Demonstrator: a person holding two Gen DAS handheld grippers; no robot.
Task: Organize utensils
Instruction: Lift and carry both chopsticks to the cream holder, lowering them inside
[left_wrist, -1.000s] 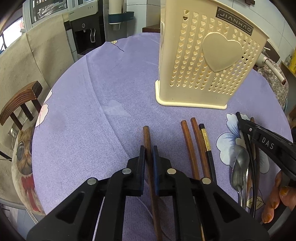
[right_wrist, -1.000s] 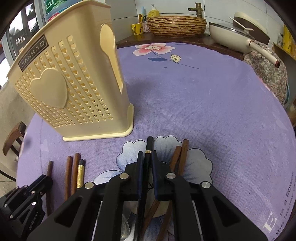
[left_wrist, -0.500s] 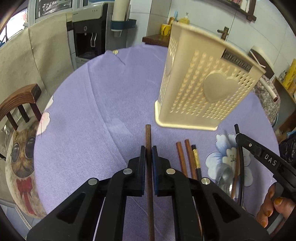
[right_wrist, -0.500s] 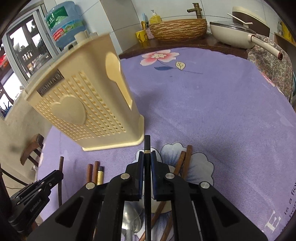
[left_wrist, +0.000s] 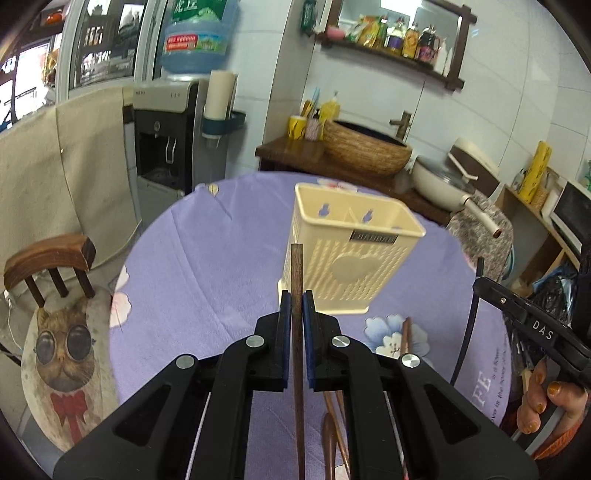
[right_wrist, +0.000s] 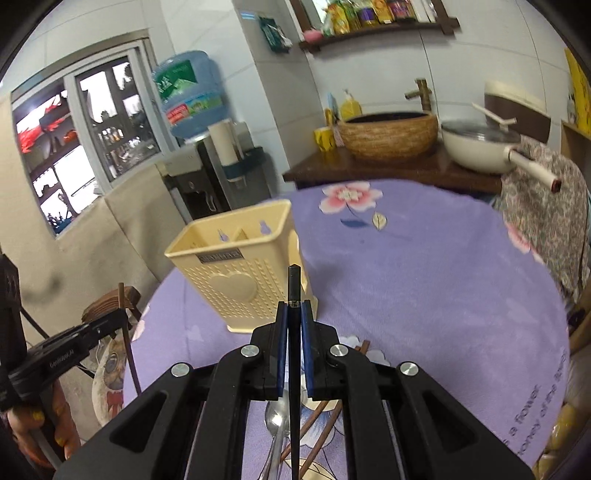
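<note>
My left gripper (left_wrist: 296, 295) is shut on a brown wooden chopstick (left_wrist: 296, 269) and holds it high above the table, tip pointing at the cream perforated utensil holder (left_wrist: 351, 266). My right gripper (right_wrist: 294, 306) is shut on a black chopstick (right_wrist: 294, 284), also raised, with the holder (right_wrist: 236, 273) ahead and to the left. The holder's open top shows two compartments. Brown chopsticks (right_wrist: 314, 421) and a metal spoon (right_wrist: 277, 417) lie on the purple cloth below the right gripper. The right gripper also shows in the left wrist view (left_wrist: 480, 280), at the right edge.
The round table has a purple flowered cloth (right_wrist: 424, 280). A wooden chair with a cat cushion (left_wrist: 55, 332) stands at the left. A counter behind holds a woven basin (left_wrist: 365, 151) and a white pan (right_wrist: 480, 147). A water dispenser (left_wrist: 166, 136) stands at the back left.
Both grippers have lifted their chopsticks well up off the table and pulled back; the holder now looks smaller and its open top is visible.
</note>
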